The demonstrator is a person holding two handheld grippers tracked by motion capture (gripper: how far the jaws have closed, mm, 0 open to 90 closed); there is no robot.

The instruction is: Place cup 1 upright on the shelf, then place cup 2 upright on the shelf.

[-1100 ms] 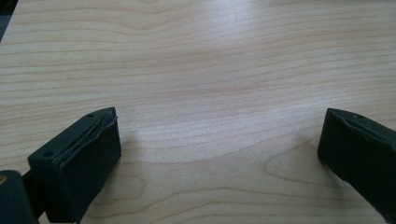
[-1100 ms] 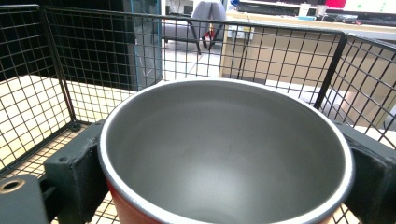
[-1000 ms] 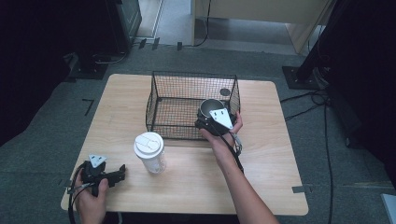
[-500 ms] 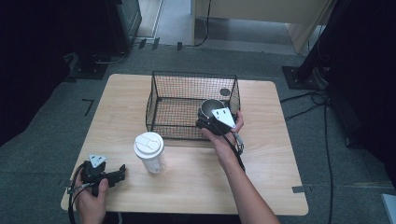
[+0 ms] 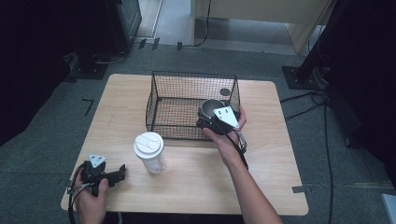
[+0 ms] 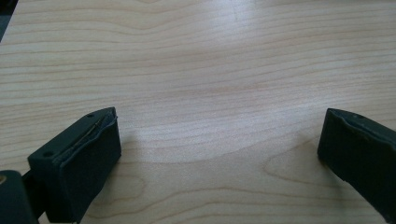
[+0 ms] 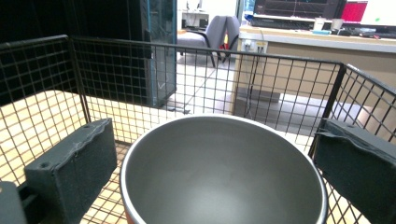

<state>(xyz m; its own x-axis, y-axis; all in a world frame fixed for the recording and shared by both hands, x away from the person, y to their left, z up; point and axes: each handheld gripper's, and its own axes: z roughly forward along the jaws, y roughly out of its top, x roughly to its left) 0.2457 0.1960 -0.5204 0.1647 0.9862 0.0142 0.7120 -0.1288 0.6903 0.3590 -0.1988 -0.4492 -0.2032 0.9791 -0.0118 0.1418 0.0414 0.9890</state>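
Note:
A black wire basket stands at the back middle of the wooden table. A grey metal bowl sits in its front right corner. My right gripper reaches over the basket's front wall. Its jaws have just been opening and now stand open on either side of the bowl, the pads just off its rim. My left gripper rests open on the table near the front left corner, with bare wood between its jaws.
A clear cup with a white lid stands upright in front of the basket's left part, right of my left gripper. A small dark round thing shows at the basket's back right corner. Dark floor, cables and stands surround the table.

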